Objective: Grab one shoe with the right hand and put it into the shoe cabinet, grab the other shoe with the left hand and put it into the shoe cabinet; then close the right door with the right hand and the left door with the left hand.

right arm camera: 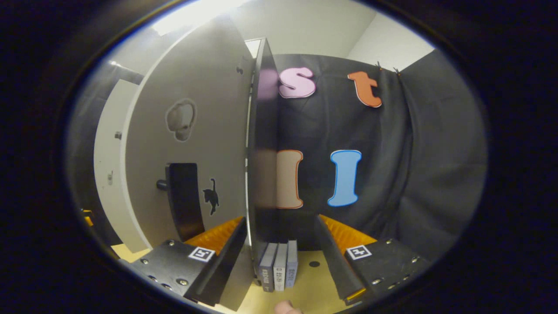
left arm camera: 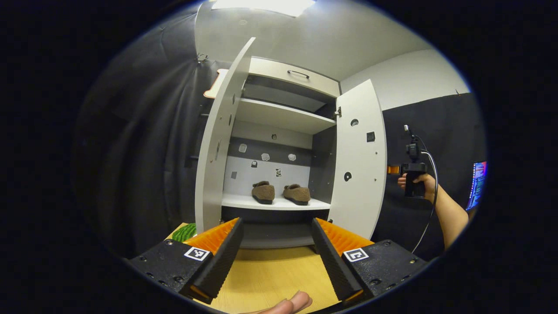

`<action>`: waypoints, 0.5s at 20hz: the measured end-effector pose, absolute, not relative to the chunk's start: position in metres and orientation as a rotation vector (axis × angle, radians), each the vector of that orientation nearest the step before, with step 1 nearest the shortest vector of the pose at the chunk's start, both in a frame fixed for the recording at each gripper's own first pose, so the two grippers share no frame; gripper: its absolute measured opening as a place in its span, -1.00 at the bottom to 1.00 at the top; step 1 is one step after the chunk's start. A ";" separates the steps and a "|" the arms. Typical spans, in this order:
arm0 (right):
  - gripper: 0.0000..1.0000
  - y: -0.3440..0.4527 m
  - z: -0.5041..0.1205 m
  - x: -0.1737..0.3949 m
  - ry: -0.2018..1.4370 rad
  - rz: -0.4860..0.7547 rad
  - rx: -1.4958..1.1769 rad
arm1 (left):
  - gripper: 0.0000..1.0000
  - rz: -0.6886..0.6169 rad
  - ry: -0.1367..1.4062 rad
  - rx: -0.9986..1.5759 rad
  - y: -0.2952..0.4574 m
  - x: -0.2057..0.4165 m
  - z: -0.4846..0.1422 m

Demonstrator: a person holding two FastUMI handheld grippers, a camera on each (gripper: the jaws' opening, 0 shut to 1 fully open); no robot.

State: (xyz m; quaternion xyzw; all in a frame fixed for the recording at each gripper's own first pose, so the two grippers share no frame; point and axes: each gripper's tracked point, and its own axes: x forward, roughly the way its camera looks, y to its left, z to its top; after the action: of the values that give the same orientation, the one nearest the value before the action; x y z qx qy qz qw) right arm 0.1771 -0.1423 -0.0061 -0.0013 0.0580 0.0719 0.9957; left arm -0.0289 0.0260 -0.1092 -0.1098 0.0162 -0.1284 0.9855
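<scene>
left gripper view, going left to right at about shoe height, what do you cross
left door → left shoe → right shoe → right door → right gripper → hand holding it

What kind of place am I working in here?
Likely a staged recording booth, not a home: black cloth drapes the walls, a lone shoe cabinet holds two shoes, and a monitor glows nearby.

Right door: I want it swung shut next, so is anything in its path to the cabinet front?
Nothing visible. In the left gripper view the right door stands open, both shoes sit back on the shelf, clear of its swing. The right gripper straddles the door's edge, open.
</scene>
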 end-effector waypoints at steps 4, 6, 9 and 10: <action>0.88 -0.134 -0.005 0.174 0.125 0.138 0.007 | 0.83 -0.251 0.041 -0.226 0.030 -0.031 -0.112; 0.88 -0.124 -0.007 0.172 0.124 0.143 -0.003 | 0.92 -0.249 0.042 -0.221 0.029 -0.033 -0.113; 0.88 -0.102 -0.008 0.169 0.124 0.179 -0.012 | 0.92 -0.252 0.049 -0.216 0.024 -0.035 -0.113; 0.83 -0.097 -0.008 0.168 0.120 0.184 -0.022 | 0.91 -0.254 0.051 -0.214 0.022 -0.035 -0.114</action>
State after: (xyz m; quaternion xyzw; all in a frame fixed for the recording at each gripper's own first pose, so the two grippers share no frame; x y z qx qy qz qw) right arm 0.1681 -0.0966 -0.0080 -0.0110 0.0597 0.0916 0.9939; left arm -0.0346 0.0225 -0.1142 -0.1065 0.0252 -0.1262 0.9859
